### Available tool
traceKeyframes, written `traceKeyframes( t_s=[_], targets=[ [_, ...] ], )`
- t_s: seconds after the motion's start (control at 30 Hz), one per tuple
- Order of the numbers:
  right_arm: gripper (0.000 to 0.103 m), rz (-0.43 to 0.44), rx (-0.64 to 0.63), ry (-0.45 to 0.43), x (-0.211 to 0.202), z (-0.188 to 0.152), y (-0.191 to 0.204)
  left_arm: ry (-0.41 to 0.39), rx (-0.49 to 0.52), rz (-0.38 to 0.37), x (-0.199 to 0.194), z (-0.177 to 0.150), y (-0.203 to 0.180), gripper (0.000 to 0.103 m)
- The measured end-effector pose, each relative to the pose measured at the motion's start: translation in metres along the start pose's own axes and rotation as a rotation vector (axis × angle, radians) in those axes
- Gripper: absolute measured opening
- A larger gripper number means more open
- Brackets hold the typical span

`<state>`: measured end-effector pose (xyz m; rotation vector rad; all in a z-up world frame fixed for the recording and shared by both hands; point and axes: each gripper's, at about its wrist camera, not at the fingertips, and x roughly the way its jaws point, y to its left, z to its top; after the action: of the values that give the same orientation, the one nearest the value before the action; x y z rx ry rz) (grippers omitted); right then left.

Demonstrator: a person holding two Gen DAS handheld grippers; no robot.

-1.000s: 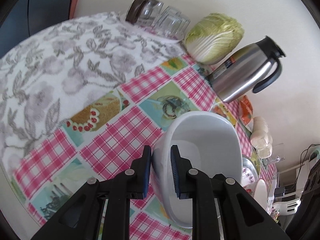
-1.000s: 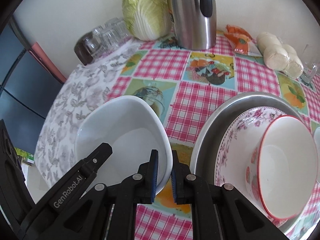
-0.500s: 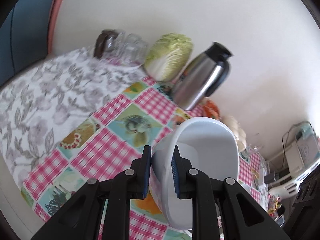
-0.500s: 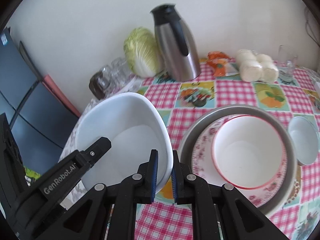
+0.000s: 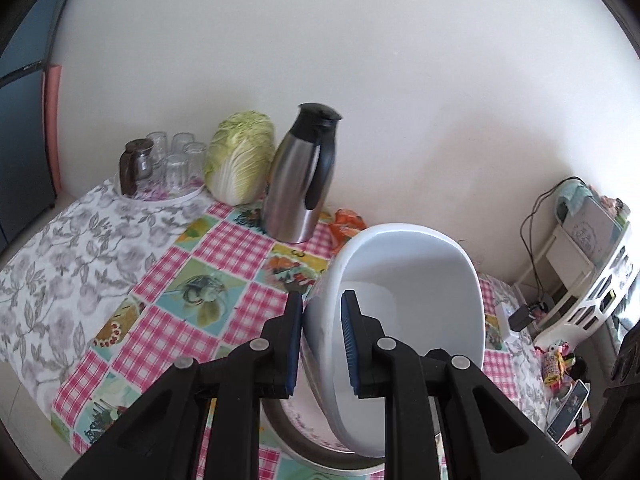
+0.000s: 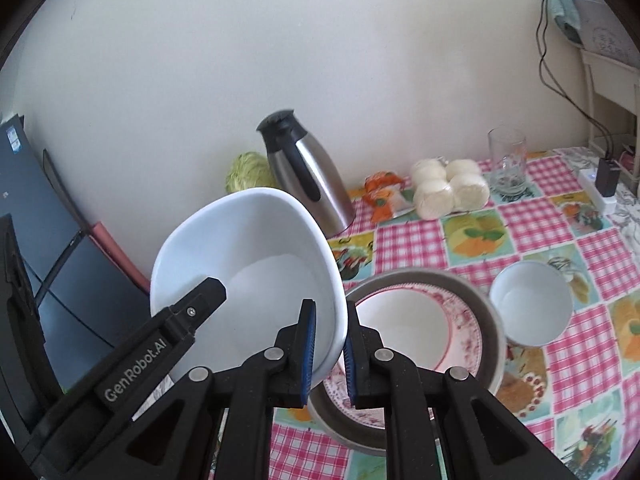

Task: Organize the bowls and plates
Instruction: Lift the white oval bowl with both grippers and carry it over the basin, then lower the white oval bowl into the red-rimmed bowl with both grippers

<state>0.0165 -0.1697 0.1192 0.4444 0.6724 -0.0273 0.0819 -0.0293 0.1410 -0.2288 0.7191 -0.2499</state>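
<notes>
Checkered pink cloth covers the surface [image 6: 532,240] under a pale wall. With the steel thermos jug [image 6: 308,176] as the mark: cabbage [image 5: 240,156] and upturned glasses [image 5: 176,160] sit to its left. In front of it, a big white bowl [image 6: 256,264] hangs tilted in the air, the left tongs [image 5: 320,344] clamped on one rim, the right tongs [image 6: 329,354] clamped on the opposite rim. Right of that, below the jug, a metal basin [image 6: 486,312] holds a floral plate [image 6: 460,320] and a red-rimmed bowl [image 6: 400,332]; a small white bowl [image 6: 530,308] stands farther right.
</notes>
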Motion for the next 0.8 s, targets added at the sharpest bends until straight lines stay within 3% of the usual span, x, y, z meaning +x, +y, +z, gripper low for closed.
traceKeyframes(
  t_s=[0.27, 0.8],
  targets=[
    [0.015, 0.021, 0.040, -0.018, -0.018, 0.012, -0.028, -0.018, 0.048, 0.005, -0.009, -0.004, -0.031, 0.020],
    [0.015, -0.024, 0.064, -0.002, -0.023, 0.018, -0.061, 0.031, 0.060, -0.025, 0.007, -0.015, -0.054, 0.020]
  ],
)
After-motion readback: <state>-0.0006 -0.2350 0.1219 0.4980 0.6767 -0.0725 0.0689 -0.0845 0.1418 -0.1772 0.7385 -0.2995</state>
